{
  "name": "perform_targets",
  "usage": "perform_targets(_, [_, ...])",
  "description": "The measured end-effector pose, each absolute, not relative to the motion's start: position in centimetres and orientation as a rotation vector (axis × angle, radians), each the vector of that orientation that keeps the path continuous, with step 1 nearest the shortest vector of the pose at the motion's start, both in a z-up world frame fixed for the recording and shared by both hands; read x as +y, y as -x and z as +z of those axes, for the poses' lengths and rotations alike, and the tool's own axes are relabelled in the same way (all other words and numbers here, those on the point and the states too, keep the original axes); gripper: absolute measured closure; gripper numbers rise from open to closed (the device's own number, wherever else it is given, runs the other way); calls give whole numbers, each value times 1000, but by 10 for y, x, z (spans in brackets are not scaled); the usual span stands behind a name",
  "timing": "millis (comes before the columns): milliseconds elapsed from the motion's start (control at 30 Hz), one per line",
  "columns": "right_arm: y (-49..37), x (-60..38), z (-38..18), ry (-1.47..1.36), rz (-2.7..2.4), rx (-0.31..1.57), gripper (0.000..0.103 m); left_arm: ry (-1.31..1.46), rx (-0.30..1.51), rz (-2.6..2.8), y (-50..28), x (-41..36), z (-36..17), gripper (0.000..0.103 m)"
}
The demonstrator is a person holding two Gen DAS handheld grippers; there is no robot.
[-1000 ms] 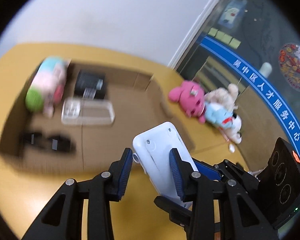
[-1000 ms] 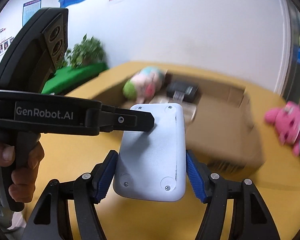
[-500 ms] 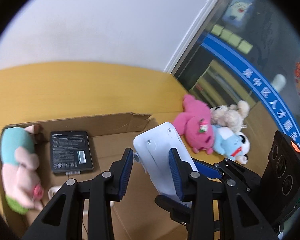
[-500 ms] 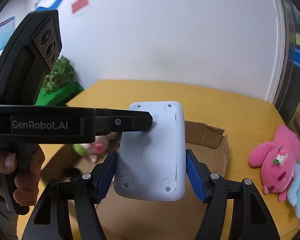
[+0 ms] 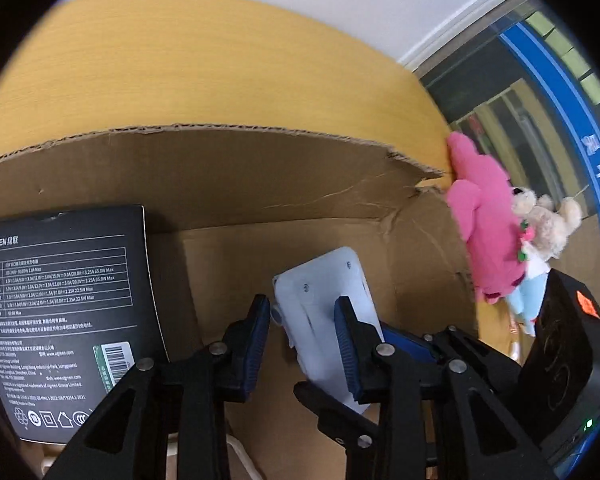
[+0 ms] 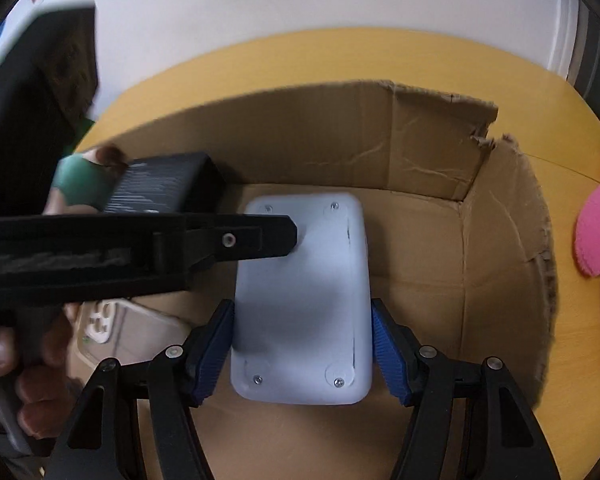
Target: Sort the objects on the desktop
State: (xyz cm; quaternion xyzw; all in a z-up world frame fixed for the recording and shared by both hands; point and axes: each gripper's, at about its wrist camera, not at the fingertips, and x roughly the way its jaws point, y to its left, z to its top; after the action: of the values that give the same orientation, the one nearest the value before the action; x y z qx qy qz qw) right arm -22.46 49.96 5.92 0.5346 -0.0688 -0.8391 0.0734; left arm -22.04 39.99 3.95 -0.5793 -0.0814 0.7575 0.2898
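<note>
A white plastic device (image 6: 304,300) with screws at its corners is held over the floor of an open cardboard box (image 6: 428,152). My right gripper (image 6: 302,354) is shut on the device's two long sides. My left gripper (image 5: 302,340) also grips the device (image 5: 324,300) across one end, one finger (image 6: 256,236) lying over its top face. In the box lie a black UGREEN package (image 5: 68,312) and a clear plastic case (image 6: 132,332). A green and pink plush (image 6: 76,178) shows behind the black package.
A pink plush (image 5: 488,236), a beige plush (image 5: 548,220) and a light blue one lie on the yellow table (image 5: 204,64) right of the box. The torn box wall (image 5: 260,172) stands just ahead. A hand holds the left gripper.
Both grippers have carried the white device forward and down, from above the table into the box. The box walls and the black package now fill the views.
</note>
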Motion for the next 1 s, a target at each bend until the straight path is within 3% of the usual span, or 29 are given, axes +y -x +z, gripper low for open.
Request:
perform_targets(233, [229,497,57,-1621,-2530,-243,36,1570,-141,2092,214,410,46,68])
perform_targets(333, [219,499,72,-1562,-2536,-303,23,1469,-103,2185,195,402,75,64])
perform_targets(367, [210,498,85,-1528,-2566,-298,21,1434,-83,2210,188,398,85,59])
perform_targets(433, [187,494,113,-1461,-2648,-241,4,1307,-34,2259,162,384,116,55])
perform_targets(467, [175,496,127,-1409,-2687,-225,0,1206,0,2321,140,373,137,52])
perform_targets(567, [118,481,165,-1254,-2756,-212,0,944,80,2497,74,338,179,19])
perform_targets(633, [74,461,180,-1143,-2809,-166,0,784,97,2609,24,312,192,17])
perform_targets(833, [5,417,150,-950,-2894,-66,0,766,57,2791,-64,261,157,16])
perform_targets(1000, [-17,412,115,-865,-2949,-60,0,803,113,2893,-81,245,103,16])
